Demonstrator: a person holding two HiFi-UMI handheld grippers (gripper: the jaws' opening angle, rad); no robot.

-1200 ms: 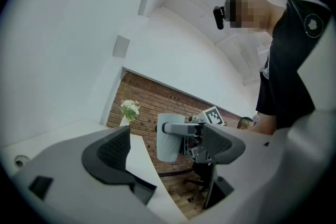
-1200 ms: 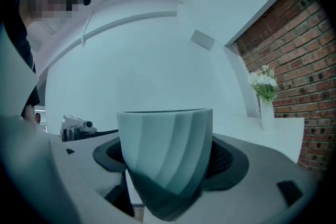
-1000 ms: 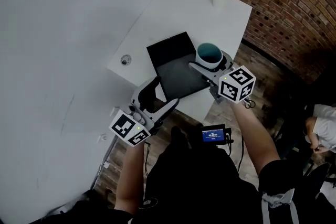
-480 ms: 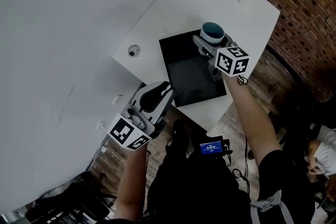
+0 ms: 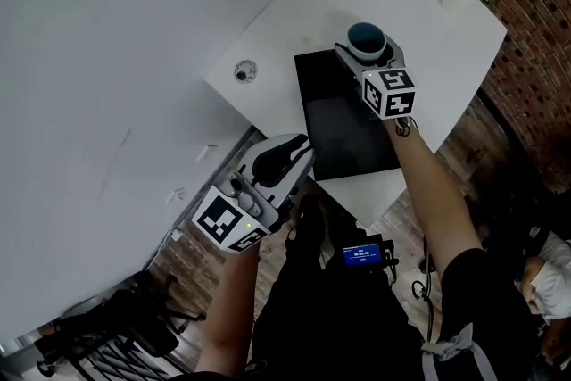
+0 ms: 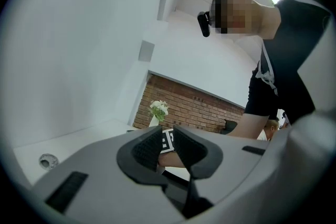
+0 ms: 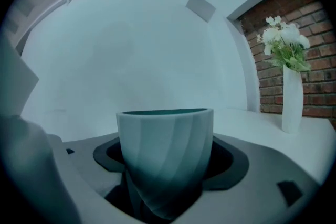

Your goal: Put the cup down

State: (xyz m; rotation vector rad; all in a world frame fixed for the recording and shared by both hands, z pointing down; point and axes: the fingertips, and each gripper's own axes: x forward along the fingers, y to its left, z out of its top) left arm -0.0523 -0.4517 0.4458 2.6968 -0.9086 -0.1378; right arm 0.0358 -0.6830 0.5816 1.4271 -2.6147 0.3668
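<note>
left gripper [image 5: 302,149]: our jaws have just been closing, now together on nothing, off the table's [image 5: 294,13] near edge | cup [image 5: 367,37]: upright, clamped low on its wall by our right gripper [image 5: 368,58], at the black mat's [image 5: 343,125] far corner; touchdown unclear | handling: we judge it light, rigid, smooth, breakable; keep the low side hold.

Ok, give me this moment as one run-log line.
right gripper: shut on cup | cup: upright, at far edge of black mat, not released | left gripper: shut, empty, off near edge of table
</note>
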